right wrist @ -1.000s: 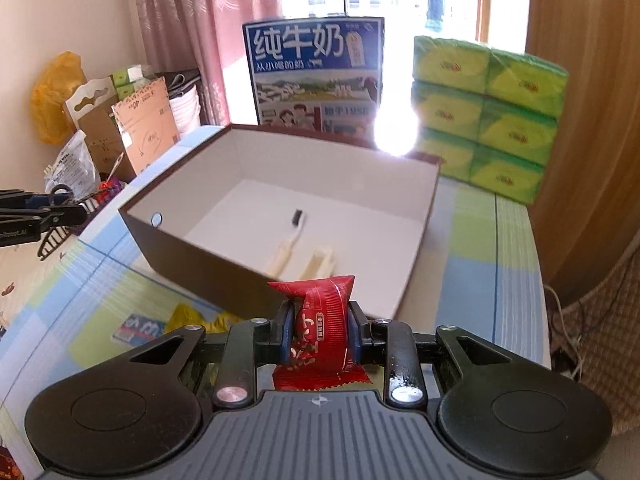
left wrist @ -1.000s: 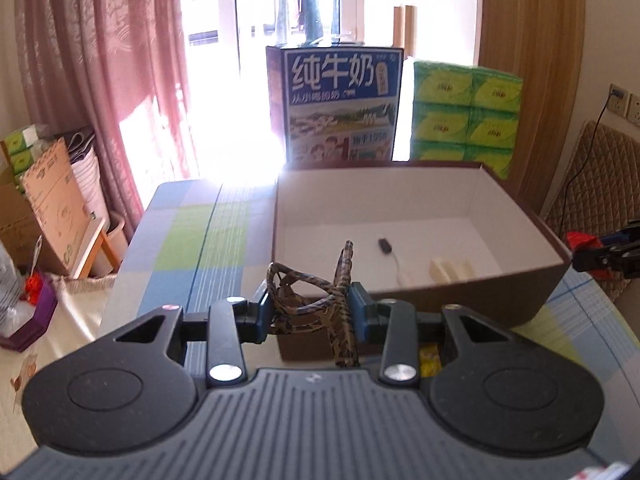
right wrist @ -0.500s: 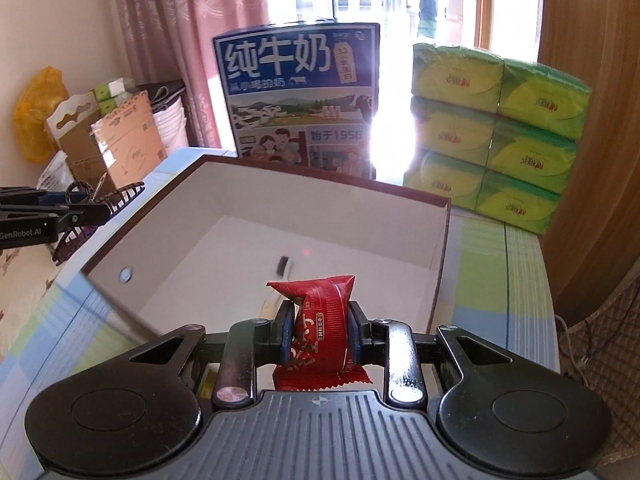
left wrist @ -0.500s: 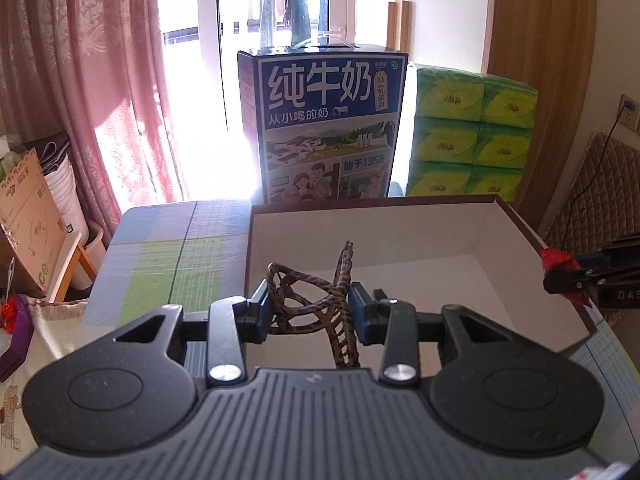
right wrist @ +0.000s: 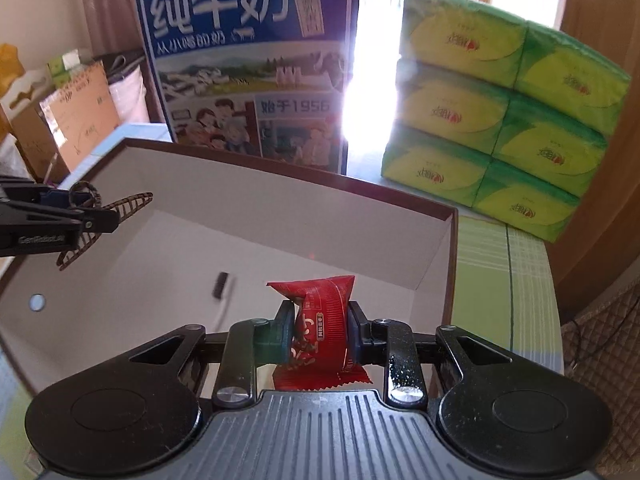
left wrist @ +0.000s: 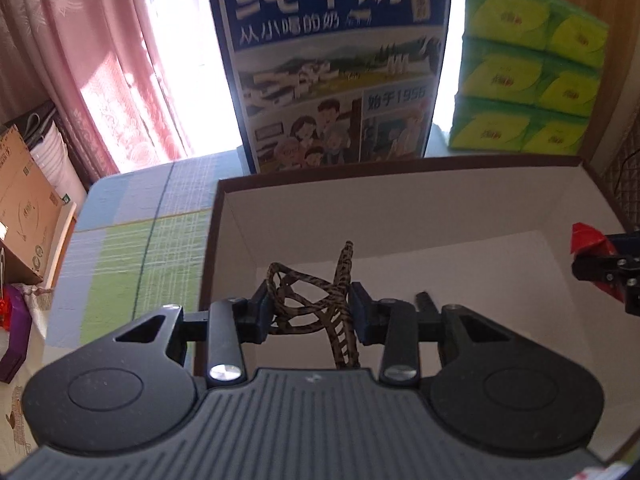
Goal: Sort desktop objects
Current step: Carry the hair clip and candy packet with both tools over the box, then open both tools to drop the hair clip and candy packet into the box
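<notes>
Left tool (left wrist: 310,314): closed on the hair claw clip (left wrist: 316,308), which sits pinched between the two pads; its toothed arm sticks up above the fingertips and another hangs down toward the tool body.
Left tool position: over the left end of the open box (left wrist: 400,200), above the white floor, not touching it.
Left tool from the right wrist view: seen at the left edge (right wrist: 86,220), with the clip's (right wrist: 116,210) toothed arms jutting out past its tips, over the box's (right wrist: 280,184) left wall.
Right tool (right wrist: 318,338): clamped on the red snack packet (right wrist: 320,320), gripped across its middle; the packet's crimped top rises above the pads and its lower end shows beneath them.
Right tool position: over the near right part of the box interior, held above the floor.
Right tool from the left wrist view: at the right edge (left wrist: 600,268), the red packet (left wrist: 586,236) showing above its dark fingers, over the right side of the box.
Toothbrush (right wrist: 222,296): lies on the box floor, dark bristle head pointing away, blurred, to the left of the right tool and apart from it.
Box: brown outside, white inside, sitting on the checked blue-green counter (left wrist: 132,248).
Milk carton (right wrist: 248,60): stands upright just behind the box's far wall.
Tissue packs (right wrist: 504,108): green stack to the right of the carton, behind the box's far right corner.
Curtain (left wrist: 92,60): pink, behind the counter at left.
</notes>
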Motion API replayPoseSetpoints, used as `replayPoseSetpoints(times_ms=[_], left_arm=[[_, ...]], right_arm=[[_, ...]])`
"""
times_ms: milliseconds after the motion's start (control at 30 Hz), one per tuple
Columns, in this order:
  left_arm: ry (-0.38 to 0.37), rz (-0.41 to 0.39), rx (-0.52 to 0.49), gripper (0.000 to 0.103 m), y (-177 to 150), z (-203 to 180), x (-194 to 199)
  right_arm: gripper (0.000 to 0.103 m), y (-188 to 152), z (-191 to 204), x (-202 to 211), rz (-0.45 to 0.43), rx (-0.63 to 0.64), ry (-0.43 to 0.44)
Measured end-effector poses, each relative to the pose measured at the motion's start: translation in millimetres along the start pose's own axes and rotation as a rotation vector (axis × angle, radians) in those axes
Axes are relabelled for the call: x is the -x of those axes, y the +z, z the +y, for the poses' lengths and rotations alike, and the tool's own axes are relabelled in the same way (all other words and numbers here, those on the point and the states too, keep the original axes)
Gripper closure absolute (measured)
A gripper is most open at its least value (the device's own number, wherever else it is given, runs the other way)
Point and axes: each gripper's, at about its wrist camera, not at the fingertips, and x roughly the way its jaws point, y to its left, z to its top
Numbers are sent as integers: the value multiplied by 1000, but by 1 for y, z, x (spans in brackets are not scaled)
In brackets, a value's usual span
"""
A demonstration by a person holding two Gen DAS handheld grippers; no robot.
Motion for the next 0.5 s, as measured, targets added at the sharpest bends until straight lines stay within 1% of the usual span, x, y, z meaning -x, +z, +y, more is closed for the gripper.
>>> replayPoseSetpoints(times_ms=[67, 233, 300, 400, 500], left_arm=[[6, 21, -5, 69, 4, -3, -13], [40, 31, -78, 69, 9, -17, -35], [39, 69, -94, 69, 11, -20, -44], [26, 80, -100, 69, 13, -20, -49], [38, 80, -109, 69, 15, -22, -50]], right_arm=[[79, 3, -1, -8, 9, 13, -9], [79, 9, -4, -22, 19, 36, -28], [79, 9, -5, -26, 20, 43, -29], [79, 11, -5, -31, 24, 48, -28], [79, 12, -6, -34, 28, 49, -24]])
